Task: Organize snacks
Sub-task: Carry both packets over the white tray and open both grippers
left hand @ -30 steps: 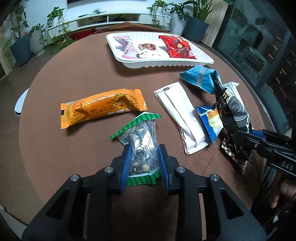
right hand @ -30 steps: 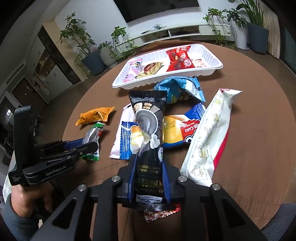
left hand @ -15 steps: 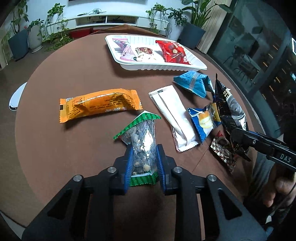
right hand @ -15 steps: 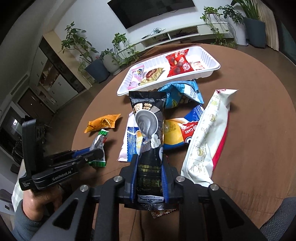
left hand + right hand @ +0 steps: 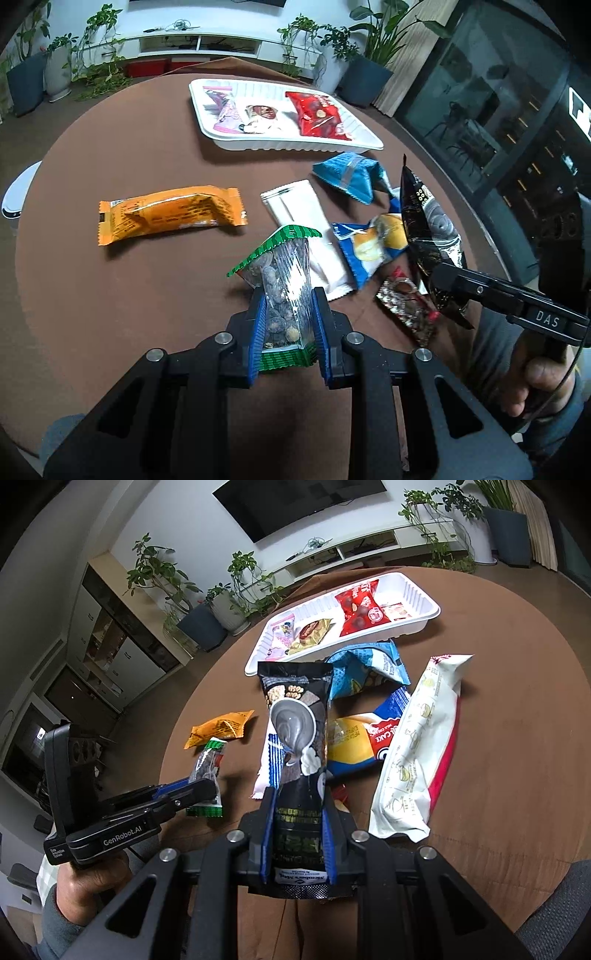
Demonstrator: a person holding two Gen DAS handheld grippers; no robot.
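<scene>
Both packets are now higher off the table than one second ago, and the tray looks a little farther from my left tool.

My left gripper point(image 5: 288, 325) is clamped on the clear nut packet point(image 5: 284, 284) with green ends; the blue pads point(image 5: 258, 332) press on both its sides, and its upper end stands free above the brown round table point(image 5: 110, 288). My right gripper point(image 5: 297, 834) is clamped on the black sachet point(image 5: 299, 746), which stands almost upright between the pads.

On the table just behind the nut packet lies the white wrapper point(image 5: 295, 210), with its plain side up in the left view. Left of it, well apart, is the orange bar point(image 5: 170, 214). Beside the white wrapper on the right are the blue cake packet point(image 5: 365, 247) and a small dark foil candy point(image 5: 402, 306). Farther back is the blue crumpled bag point(image 5: 351, 177), and at the far side the white tray point(image 5: 295, 142) with the red packet point(image 5: 317, 114) and two smaller snacks inside.

Only the right view shows the long white and red pouch point(image 5: 417, 746), lying to the right of the cake packet, and my left hand point(image 5: 92, 882) under its tool. Only the left view shows the foil candy fully; in the right view the black sachet hides most of it. The left view shows my right hand point(image 5: 543, 376) too.
</scene>
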